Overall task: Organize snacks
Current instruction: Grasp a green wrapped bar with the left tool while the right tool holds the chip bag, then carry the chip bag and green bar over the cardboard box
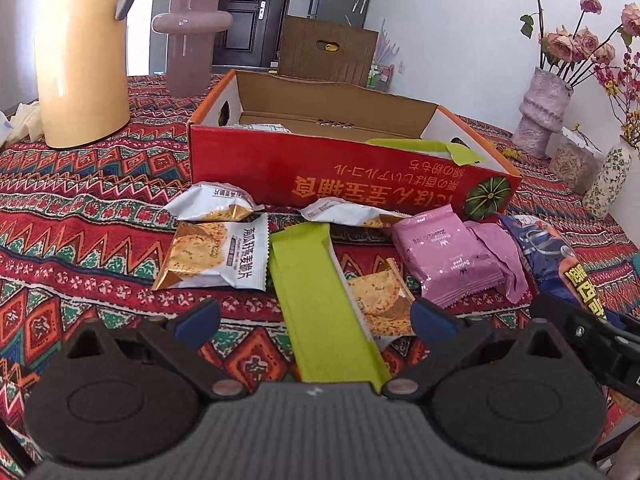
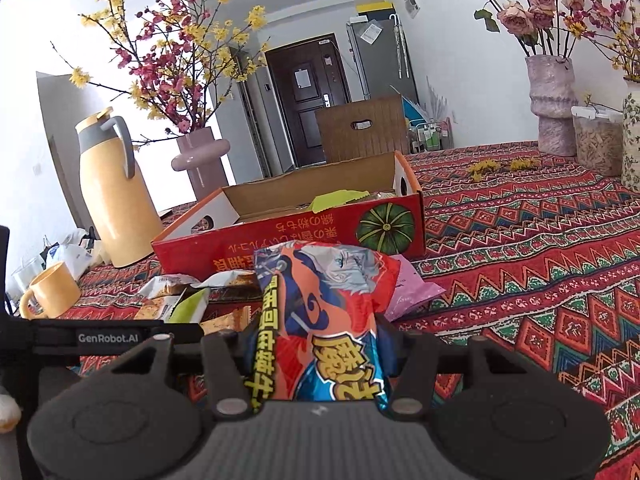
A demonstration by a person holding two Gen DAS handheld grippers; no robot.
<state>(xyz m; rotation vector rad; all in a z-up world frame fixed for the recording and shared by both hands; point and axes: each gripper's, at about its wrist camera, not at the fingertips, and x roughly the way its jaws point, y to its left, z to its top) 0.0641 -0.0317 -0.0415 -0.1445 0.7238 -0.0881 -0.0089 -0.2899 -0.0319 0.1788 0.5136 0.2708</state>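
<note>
Your right fingers (image 2: 390, 344) clamp the orange bag (image 2: 324, 312), left gripper (image 1: 316, 316) released — 2 snacks boxed (image 1: 352, 176), about 6 left.

On the strap (image 2: 100, 338) at the left edge of my right wrist view I read "GenRobot.AI" in white. The red box (image 1: 352, 172) carries orange Japanese lettering, upside down to me, beside a printed green pumpkin; I cannot make it out in full. The white cracker packet (image 1: 220, 256) has a column of dark Chinese characters down its side, ending in 脆片. The pink packet (image 1: 452, 264) bears small white words, "Delicious food". The orange-and-blue snack bag (image 2: 328, 320) shows big yellow Chinese characters, partly cut off.
</note>
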